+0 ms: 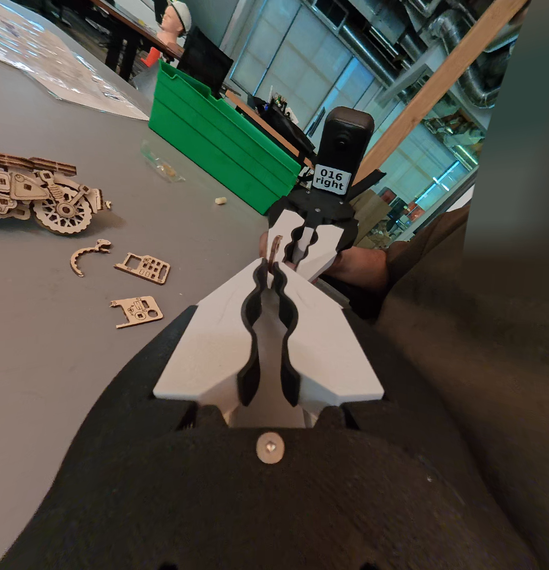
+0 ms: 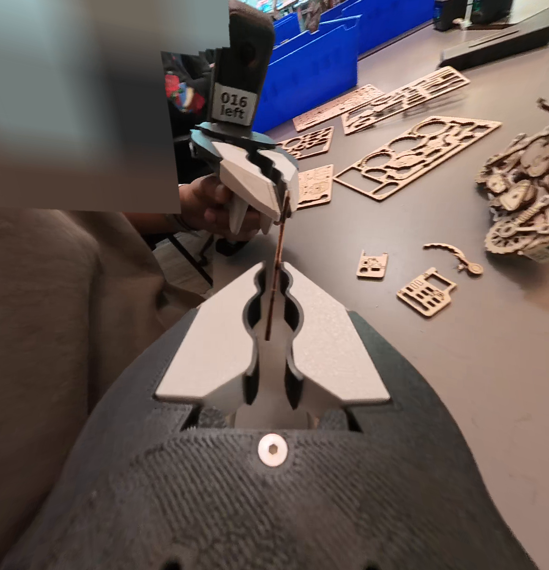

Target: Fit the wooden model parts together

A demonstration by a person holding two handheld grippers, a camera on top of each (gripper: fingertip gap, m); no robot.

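A thin wooden strip [image 2: 274,287], seen edge-on, runs between my two grippers above the table edge. My left gripper [image 1: 269,269] is shut on one end of it, and the strip's tip [image 1: 275,248] sticks out past its fingers. My right gripper [image 2: 274,266] faces the left one, its jaws narrowed around the strip's other end, which reaches deep between the fingers. The left gripper shows in the right wrist view [image 2: 282,212] and the right gripper in the left wrist view [image 1: 301,262]. A partly built wooden motorcycle model [image 1: 35,197] stands on the grey table [image 1: 82,385].
Loose wooden parts lie near the model: a curved toothed piece [image 1: 85,254] and two flat plates [image 1: 143,268] [image 1: 137,311]. Punched-out part sheets [image 2: 415,154] lie farther back. A green bin [image 1: 217,142], a blue bin [image 2: 313,64] and a paper sheet [image 1: 51,61] are on the table. My two grippers' fingertips are within a few centimetres of each other. The partly built wooden motorcycle model [image 1: 35,197] is about equally far from each gripper, around 15 centimeters. My right wrist view [image 2: 513,209] looks at it from another angle.
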